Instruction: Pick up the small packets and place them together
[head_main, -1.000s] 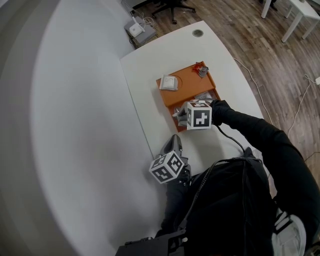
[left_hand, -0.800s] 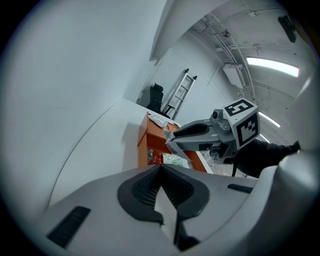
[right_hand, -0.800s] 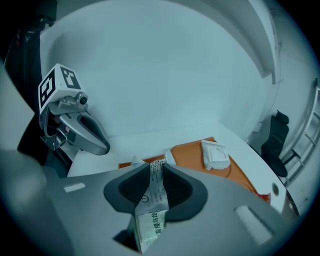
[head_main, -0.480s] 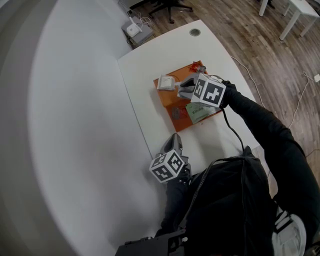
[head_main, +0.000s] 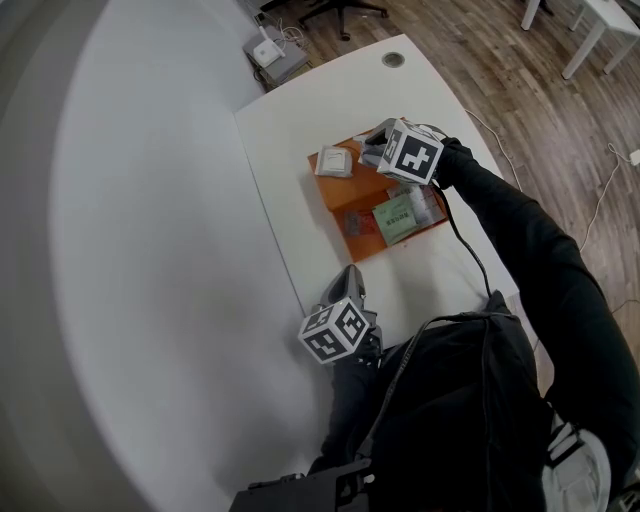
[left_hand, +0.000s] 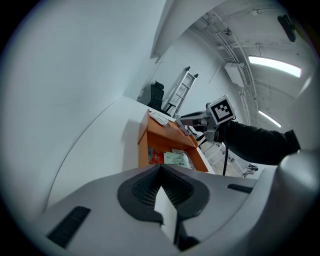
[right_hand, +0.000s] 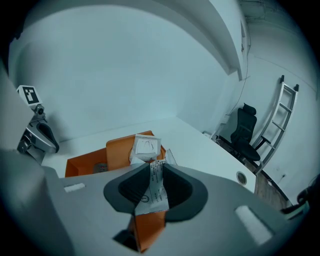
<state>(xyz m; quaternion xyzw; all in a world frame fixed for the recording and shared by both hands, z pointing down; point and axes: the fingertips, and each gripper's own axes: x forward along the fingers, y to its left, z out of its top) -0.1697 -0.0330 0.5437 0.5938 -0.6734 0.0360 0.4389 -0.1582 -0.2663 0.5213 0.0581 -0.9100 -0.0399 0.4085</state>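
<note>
My right gripper (head_main: 373, 150) hovers over the far part of the orange tray (head_main: 365, 190), shut on a small clear printed packet (right_hand: 154, 189) that stands upright between the pads. A white square packet (head_main: 335, 161) lies on the tray's far left part, just ahead of the held one (right_hand: 145, 147). In the tray's near section are a green packet (head_main: 396, 218) and a small red one (left_hand: 155, 158). My left gripper (head_main: 349, 282) rests low over the table's near edge, apart from the tray, jaws together with nothing in them (left_hand: 161, 175).
The white table (head_main: 300, 110) curves along a white wall on the left. A round cable hole (head_main: 393, 60) sits near its far end. Beyond are a wooden floor, a grey box with cables (head_main: 275, 58), an office chair (right_hand: 245, 132) and a ladder (right_hand: 280, 117).
My right gripper has moved from the tray's near side to its far part, carrying the packet; the green packet it covered now shows. The left gripper has stayed put.
</note>
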